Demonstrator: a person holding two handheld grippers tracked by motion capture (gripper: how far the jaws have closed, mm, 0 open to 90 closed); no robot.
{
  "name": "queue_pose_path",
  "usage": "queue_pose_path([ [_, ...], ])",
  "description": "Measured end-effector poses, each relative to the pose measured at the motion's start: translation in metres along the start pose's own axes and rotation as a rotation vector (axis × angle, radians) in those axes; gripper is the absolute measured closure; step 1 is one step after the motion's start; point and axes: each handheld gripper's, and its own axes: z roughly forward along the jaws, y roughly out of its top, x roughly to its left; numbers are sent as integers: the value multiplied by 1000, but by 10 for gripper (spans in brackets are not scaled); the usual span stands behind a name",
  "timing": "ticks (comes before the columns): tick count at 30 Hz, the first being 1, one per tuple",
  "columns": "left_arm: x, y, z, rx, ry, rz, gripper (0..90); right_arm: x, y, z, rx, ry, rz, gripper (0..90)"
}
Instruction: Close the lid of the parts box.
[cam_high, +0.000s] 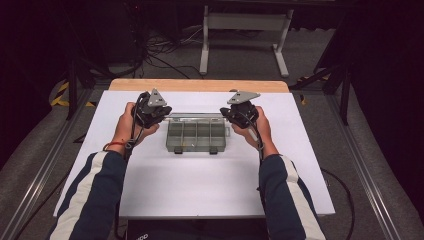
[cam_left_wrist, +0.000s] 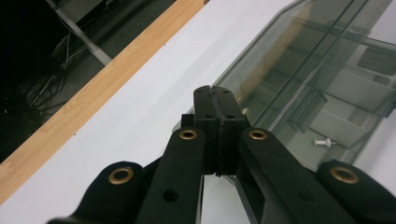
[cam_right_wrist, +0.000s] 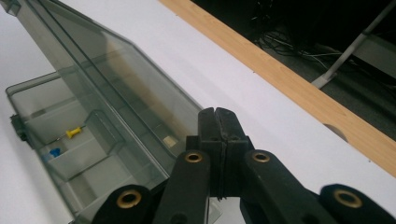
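Now, your left gripper (cam_high: 159, 114) sat at the left end of the box (cam_high: 196, 136), jaws pressed together by the raised clear lid (cam_left_wrist: 299, 60); whether they pinched its edge, you couldn't tell. A white pin (cam_left_wrist: 323, 142) lay inside. Your right gripper (cam_high: 231, 114) mirrored it at the box's right end, jaws likewise closed.
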Motion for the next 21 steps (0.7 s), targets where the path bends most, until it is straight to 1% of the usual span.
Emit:
queue_pose_path([
  [3, -3, -3, 0, 14, -9, 3, 898, 4, -1, -1, 7, 7, 0, 900],
  [5, -5, -6, 1, 18, -16, 11, 898, 8, -4, -1, 24, 15, 2, 900],
  [6, -6, -7, 1, 14, -23, 6, 899, 10, -6, -1, 35, 13, -1, 900],
  [8, -8, -9, 1, 15, -20, 6, 899, 12, -8, -1, 40, 18, -2, 900],
  [10, -10, -13, 0, 17, -25, 6, 899, 15, -10, -1, 44, 28, 0, 900],
  [11, -11, -14, 0, 20, -24, 11, 899, 17, -11, -1, 46, 31, 2, 900],
  [13, -13, -17, -1, 8, -29, 7, 899, 20, -14, -2, 44, 41, -1, 900],
  [15, -14, -19, -2, 5, -29, 15, 899, 22, -16, -3, 41, 43, 4, 900],
  [16, -15, -20, -3, -3, -36, 8, 899, 23, -17, -4, 43, 45, 5, 900],
  [18, -18, -23, -3, -5, -45, 10, 899, 25, -19, -5, 36, 61, 2, 900],
  [20, -20, -26, -4, -16, -57, 8, 899, 29, -21, -6, 35, 63, 0, 900],
  [21, -22, -28, -4, -15, -55, 11, 899, 30, -22, -6, 44, 59, -1, 900],
])
